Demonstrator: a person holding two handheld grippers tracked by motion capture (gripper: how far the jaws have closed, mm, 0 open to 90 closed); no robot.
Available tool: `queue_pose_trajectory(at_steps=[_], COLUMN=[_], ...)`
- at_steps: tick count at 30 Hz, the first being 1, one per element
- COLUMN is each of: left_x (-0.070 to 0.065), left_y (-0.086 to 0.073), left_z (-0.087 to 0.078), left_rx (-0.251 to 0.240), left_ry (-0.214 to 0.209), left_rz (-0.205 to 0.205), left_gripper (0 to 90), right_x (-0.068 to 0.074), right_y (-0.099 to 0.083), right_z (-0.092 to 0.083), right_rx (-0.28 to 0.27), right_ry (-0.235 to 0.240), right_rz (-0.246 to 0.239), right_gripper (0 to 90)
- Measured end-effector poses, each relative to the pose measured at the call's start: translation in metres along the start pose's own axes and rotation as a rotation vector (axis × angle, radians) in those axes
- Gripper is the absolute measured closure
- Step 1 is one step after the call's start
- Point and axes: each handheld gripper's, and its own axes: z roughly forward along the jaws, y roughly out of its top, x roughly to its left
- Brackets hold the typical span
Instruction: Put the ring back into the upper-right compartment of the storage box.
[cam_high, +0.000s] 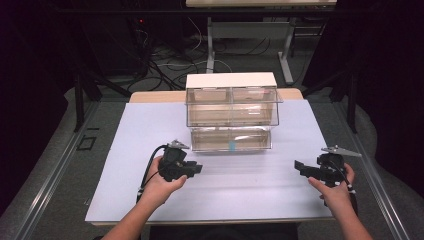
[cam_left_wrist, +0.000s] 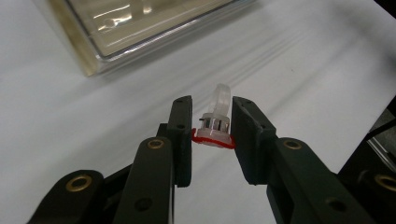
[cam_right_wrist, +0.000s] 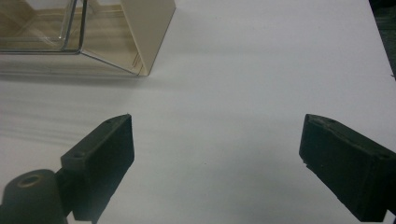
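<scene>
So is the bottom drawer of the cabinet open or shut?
Open. The bottom drawer sticks out toward the person, past the cabinet front and the shut drawers above; something small and blue lies inside.

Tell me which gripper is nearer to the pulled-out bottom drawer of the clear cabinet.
Left. The left gripper sits just in front of the drawer, below its left end; the right gripper is farther off to the right.

We find no readable text, label, brand, number or sign anywhere. The clear drawer cabinet (cam_high: 231, 107) at the far middle of the white table (cam_high: 125, 150) carries a small blue patch (cam_high: 232, 146) on its lowest drawer front, too small for us to tell whether it bears writing. The small clear part with the red rim (cam_left_wrist: 215, 123) shows no lettering we can make out.
</scene>
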Motion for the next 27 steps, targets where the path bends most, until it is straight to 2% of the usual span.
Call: queue_pose_trajectory(at_steps=[8,16,22,27], left_x=[-0.017,-0.033,-0.047,-0.057], left_y=[0.01,0.024,0.036,0.047], left_z=[0.009,0.013,0.018,0.02], left_rx=[0.009,0.015,0.018,0.025], left_ry=[-0.031,-0.064,-0.085,-0.09], left_rz=[0.04,0.058,0.089,0.13], left_gripper=[70.0,70.0,70.0,70.0], right_x=[0.0,0.0,0.0,0.0], right_y=[0.0,0.0,0.0,0.0], right_z=[0.0,0.0,-0.001,-0.001], right_rx=[0.002,0.002,0.001,0.0], right_ry=[-0.001,-0.001,0.001,0.005], right_rz=[0.0,0.001,0.001,0.001], right_gripper=[9.8,9.8,9.8,9.8])
